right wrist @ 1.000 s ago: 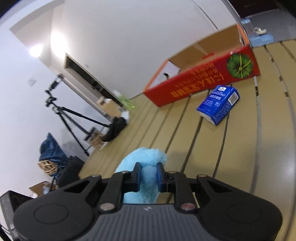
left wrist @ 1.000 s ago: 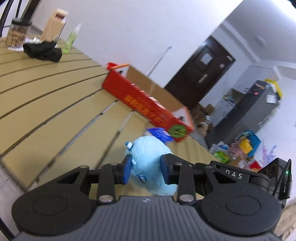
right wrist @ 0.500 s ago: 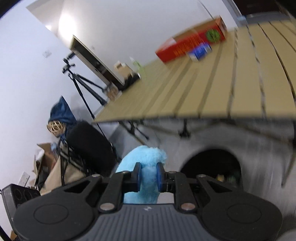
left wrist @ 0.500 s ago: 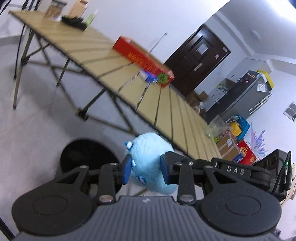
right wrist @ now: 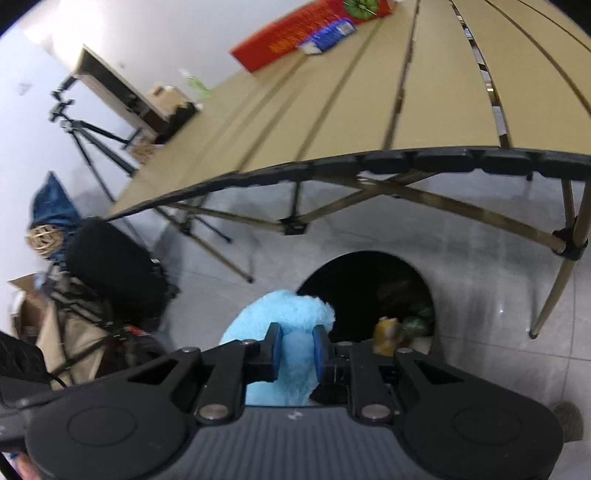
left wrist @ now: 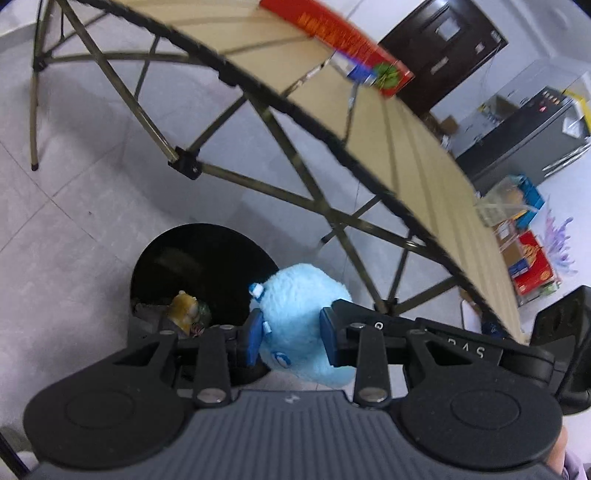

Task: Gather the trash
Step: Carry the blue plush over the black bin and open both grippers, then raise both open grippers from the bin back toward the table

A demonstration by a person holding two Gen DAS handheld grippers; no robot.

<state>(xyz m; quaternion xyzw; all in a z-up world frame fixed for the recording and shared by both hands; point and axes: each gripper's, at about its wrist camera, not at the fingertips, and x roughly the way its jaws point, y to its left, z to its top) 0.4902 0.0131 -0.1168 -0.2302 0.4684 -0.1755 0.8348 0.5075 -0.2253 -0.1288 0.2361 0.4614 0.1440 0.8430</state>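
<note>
A fluffy light-blue plush toy (left wrist: 299, 314) hangs between both grippers. My left gripper (left wrist: 290, 338) is shut on one end of it, blue pads pressed into the fur. My right gripper (right wrist: 297, 349) is shut on the other end of the plush toy (right wrist: 280, 317). The toy sits just beside and above the rim of a round black trash bin (left wrist: 199, 258) on the floor, also seen in the right wrist view as the bin (right wrist: 365, 280). A yellowish item (left wrist: 183, 310) and dark scraps lie inside the bin.
The slatted folding table (left wrist: 369, 122) rises above the bin, its metal legs (left wrist: 258, 181) crossing close behind. A red box (right wrist: 295, 40) and a blue packet (right wrist: 327, 35) lie on the table. A tripod (right wrist: 92, 144) and black bags (right wrist: 114, 273) stand on the left.
Both grippers dropped from above the tabletop to below its edge with the plush toy, and the black bin came into view and drew close beneath them.
</note>
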